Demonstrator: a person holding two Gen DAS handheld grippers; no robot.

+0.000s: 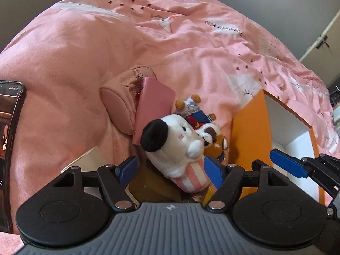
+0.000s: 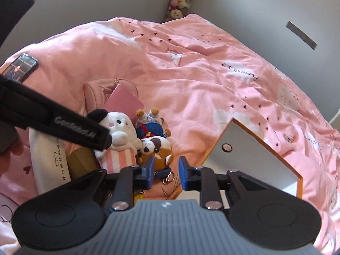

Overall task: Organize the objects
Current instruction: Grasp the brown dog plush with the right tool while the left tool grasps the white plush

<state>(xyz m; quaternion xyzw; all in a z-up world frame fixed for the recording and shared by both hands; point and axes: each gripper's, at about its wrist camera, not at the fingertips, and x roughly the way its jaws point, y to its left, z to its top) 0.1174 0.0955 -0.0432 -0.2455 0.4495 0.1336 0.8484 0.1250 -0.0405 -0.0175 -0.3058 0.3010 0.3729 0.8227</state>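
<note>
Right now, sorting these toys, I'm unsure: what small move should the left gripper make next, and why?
Probably close the left gripper on the white plush toy with black ear and pink-striped base: its jaws stand open either side of that base, and the open orange box with white inside lies close by.

A white plush toy with a black ear and pink-striped base (image 1: 178,148) lies tilted on the pink bed among a brown-and-white plush dog (image 2: 156,146), a pink flat case (image 1: 153,108), a pink pouch (image 1: 118,106) and an open orange-edged white box (image 2: 250,159).
</note>
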